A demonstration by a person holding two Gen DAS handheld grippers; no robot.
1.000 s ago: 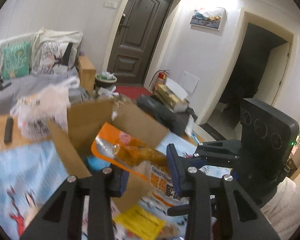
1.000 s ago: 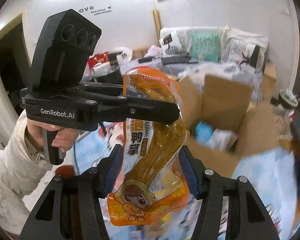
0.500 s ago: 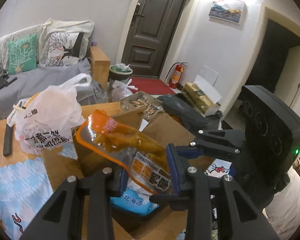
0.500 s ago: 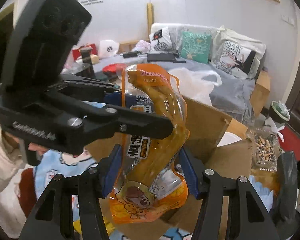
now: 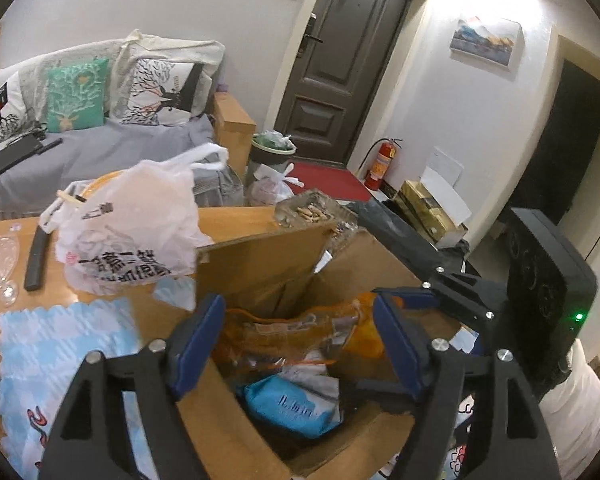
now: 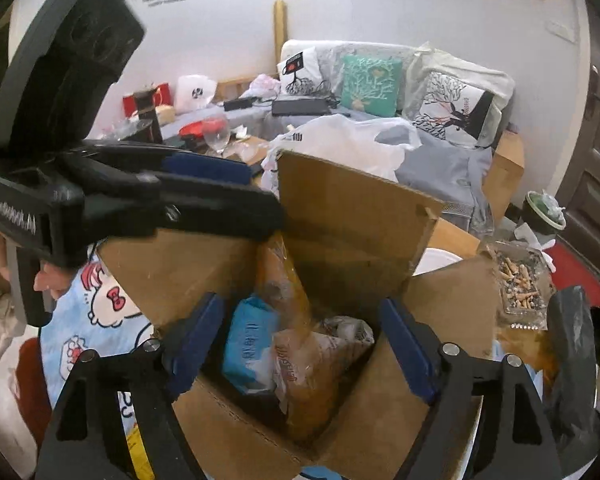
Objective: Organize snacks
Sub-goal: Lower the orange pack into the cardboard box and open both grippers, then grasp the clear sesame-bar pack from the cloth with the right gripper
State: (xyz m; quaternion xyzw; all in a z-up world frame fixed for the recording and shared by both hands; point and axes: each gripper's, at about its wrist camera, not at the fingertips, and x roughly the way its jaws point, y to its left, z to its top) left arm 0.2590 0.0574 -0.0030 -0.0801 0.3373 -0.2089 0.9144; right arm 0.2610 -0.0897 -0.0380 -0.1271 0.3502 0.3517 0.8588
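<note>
Now both pairs of jaws are opening over the box (image 5: 256, 264), and the orange pouch (image 5: 296, 336) that a moment ago hung pinched between them, held up in the air by both tools, has gone down inside. The left gripper (image 5: 300, 340) stands spread with its blue pads clear of the pouch; the pouch lies in the gap as seen from that camera, but below the pads and touched by neither. The right gripper (image 6: 304, 340) is likewise spread above the box mouth, holding nothing, and the left tool crosses its view at upper left with a hand (image 6: 48, 276) on the grip. By my reading, that means this snack is delivered and the release is all but done; both tools would be free to lift out and go for another item. In the box, the pouch leans on end against the far inner wall, partly over a blue packet (image 6: 252, 340) on the bottom and beside a clear crinkled bag (image 6: 320, 348) with print on it. The flaps stand up and open. Just beyond the box a white plastic bag (image 5: 128, 232) sits on the table (image 5: 16, 292), bulging, its contents not readable. Near the box's far right corner a glass ashtray (image 6: 520, 284) holds cigarette butts. A yellow packet (image 6: 134, 444) shows on the cartoon cloth (image 5: 60, 340) by the box's near edge, seemingly still to be sorted.
</note>
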